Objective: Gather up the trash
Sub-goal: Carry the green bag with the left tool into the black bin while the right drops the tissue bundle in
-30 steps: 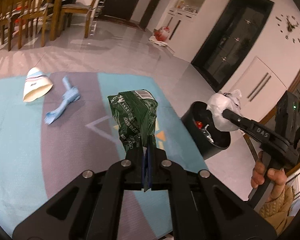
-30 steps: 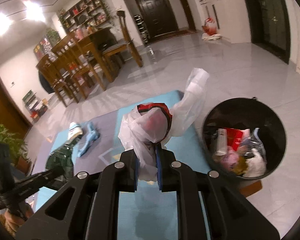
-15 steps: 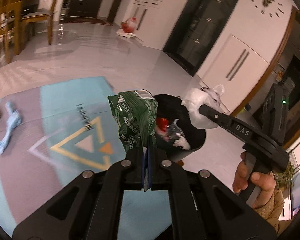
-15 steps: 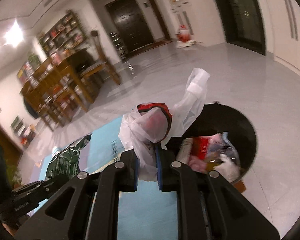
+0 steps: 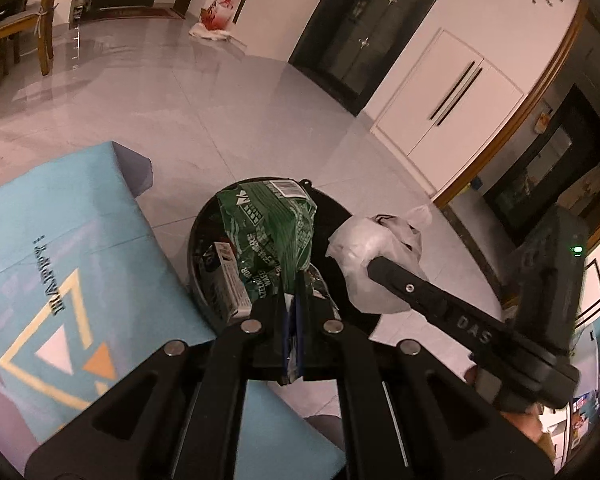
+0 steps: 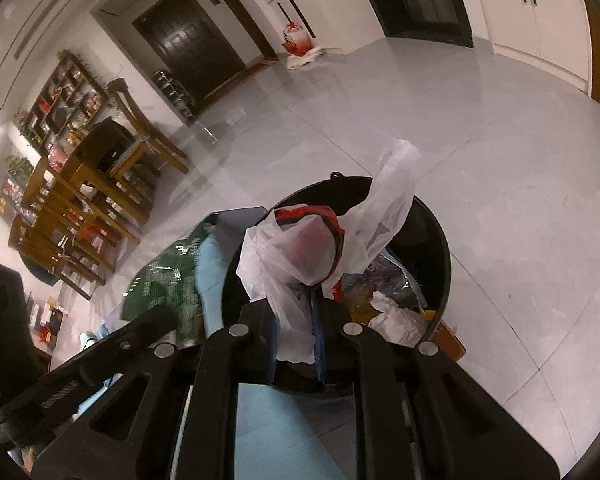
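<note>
While we look down over the grey tiled floor (image 5: 228, 120), the teal rug (image 5: 60, 248) w/ its triangle print takes up the left of the left wrist view, and its edge lies just beside the black trash bin (image 5: 198, 240). We see the bin already holding stuff: a small carton (image 5: 228, 276) leaning vs. the inner wall, plus crumpled paper and foil scraps (image 6: 392, 300) in the right wrist view.

Next, the green snack bag (image 5: 274, 236): our left hand-held gripper (image 5: 292, 312) is clenched on its lower edge, so the bag stands up above the bin's opening, barcode at top. In the right wrist view the same bag shows at left, beside the bin rim.

Then the white plastic bag (image 6: 300, 256), w/ something red inside, pinched between the blue pads of our right hand-held gripper (image 6: 296, 336); it hangs over the bin mouth, one loose handle sticking up. Left wrist view shows that bag to the right of the green one, near but apart.

Far back: wooden dining chairs (image 6: 80, 208) and a red-and-white bag (image 6: 298, 38) by the wall.
</note>
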`<action>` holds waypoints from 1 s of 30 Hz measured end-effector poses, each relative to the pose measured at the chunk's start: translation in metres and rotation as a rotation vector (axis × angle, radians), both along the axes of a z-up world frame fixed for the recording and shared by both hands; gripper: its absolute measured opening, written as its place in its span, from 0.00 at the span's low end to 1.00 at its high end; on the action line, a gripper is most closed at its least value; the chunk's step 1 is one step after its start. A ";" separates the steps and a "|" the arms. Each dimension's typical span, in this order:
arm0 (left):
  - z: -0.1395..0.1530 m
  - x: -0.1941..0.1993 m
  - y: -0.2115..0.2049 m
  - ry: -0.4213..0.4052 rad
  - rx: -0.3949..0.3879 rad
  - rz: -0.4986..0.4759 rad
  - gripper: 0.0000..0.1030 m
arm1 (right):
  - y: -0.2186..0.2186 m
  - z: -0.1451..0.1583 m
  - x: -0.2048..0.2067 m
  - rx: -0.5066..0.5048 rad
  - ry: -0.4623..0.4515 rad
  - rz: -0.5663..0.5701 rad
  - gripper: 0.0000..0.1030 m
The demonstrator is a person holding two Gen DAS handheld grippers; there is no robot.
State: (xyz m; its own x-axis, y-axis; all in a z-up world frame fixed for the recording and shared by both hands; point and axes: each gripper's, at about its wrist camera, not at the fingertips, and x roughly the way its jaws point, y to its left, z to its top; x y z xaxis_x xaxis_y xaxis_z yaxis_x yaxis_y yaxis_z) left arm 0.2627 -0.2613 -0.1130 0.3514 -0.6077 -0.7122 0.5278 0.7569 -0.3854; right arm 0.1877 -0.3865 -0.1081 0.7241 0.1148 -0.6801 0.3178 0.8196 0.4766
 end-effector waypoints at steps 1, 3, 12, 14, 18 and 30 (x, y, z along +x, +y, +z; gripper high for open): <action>-0.004 0.004 -0.006 0.006 0.008 -0.006 0.04 | -0.001 -0.001 0.002 0.007 0.007 -0.005 0.16; -0.010 0.008 -0.013 0.012 0.021 -0.006 0.08 | -0.004 -0.004 0.007 0.034 0.015 -0.012 0.19; -0.022 0.018 -0.012 0.029 0.004 0.018 0.67 | -0.024 -0.011 0.021 0.066 0.056 -0.125 0.49; -0.021 0.017 -0.003 0.035 -0.016 0.031 0.73 | -0.026 -0.012 0.020 0.081 0.057 -0.130 0.50; -0.023 0.011 0.019 0.044 -0.031 0.058 0.80 | -0.019 -0.012 0.021 0.074 0.063 -0.105 0.52; -0.027 -0.039 0.121 0.062 0.024 0.143 0.92 | 0.029 0.003 0.035 0.015 0.027 0.064 0.58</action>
